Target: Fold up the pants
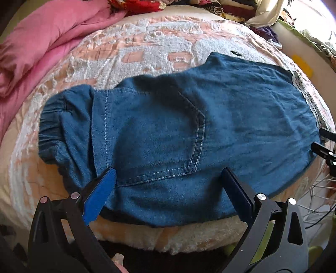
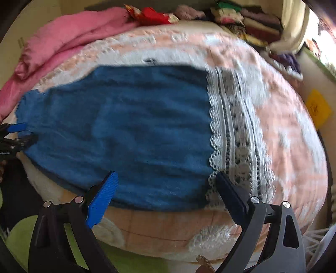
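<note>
Blue denim pants [image 1: 168, 126] lie flat across the bed, with the elastic waist [image 1: 50, 134] at the left and a back pocket [image 1: 159, 134] facing up. Their white lace hem [image 2: 235, 136] ends the legs at the right. My left gripper [image 1: 169, 174] hovers open over the pocket end near the bed's front edge, nothing between its fingers. My right gripper [image 2: 167, 176] stands open over the leg end beside the lace, also holding nothing. Each gripper shows at the edge of the other's view: the right gripper [image 1: 324, 148] and the left gripper [image 2: 16, 134].
The bed has a peach and white textured cover [image 1: 147, 48]. A pink blanket [image 1: 42, 42] is bunched at the back left. Piled clothes [image 2: 241, 19] line the back. A yellow tag [image 2: 318, 108] sits at the right. A white wire rack [image 1: 315, 201] stands by the bed's front right.
</note>
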Available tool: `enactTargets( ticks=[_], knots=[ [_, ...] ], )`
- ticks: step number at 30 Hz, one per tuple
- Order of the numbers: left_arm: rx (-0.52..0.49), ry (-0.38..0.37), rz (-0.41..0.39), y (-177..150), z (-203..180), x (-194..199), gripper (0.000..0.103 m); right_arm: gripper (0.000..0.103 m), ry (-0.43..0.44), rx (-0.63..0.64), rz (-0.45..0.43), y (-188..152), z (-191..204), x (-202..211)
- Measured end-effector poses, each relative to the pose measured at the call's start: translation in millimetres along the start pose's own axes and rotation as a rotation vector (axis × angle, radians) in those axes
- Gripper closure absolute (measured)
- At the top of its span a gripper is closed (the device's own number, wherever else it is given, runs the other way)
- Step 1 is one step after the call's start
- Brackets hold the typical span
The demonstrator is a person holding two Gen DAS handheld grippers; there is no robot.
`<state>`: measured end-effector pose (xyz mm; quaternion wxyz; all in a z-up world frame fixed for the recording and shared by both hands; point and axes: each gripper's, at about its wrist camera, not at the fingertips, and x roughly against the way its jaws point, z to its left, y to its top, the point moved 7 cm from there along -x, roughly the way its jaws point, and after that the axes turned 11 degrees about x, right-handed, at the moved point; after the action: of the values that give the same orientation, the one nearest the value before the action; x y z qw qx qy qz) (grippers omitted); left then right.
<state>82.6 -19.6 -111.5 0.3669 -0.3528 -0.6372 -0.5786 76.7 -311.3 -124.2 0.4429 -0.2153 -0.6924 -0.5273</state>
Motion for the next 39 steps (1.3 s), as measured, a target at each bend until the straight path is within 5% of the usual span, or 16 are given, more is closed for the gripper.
enactTargets(
  ticks=[17,39],
  knots=[
    [0.026,-0.05,-0.073,7,-19,33,0.01,0.005,0.045,-0.042,-0.184,15,-9,62],
    [-0.042,-0.064,-0.153,37,-67,69,0.01,0.005,-0.041,-0.123,-0.301,5,-59,114]
  ],
)
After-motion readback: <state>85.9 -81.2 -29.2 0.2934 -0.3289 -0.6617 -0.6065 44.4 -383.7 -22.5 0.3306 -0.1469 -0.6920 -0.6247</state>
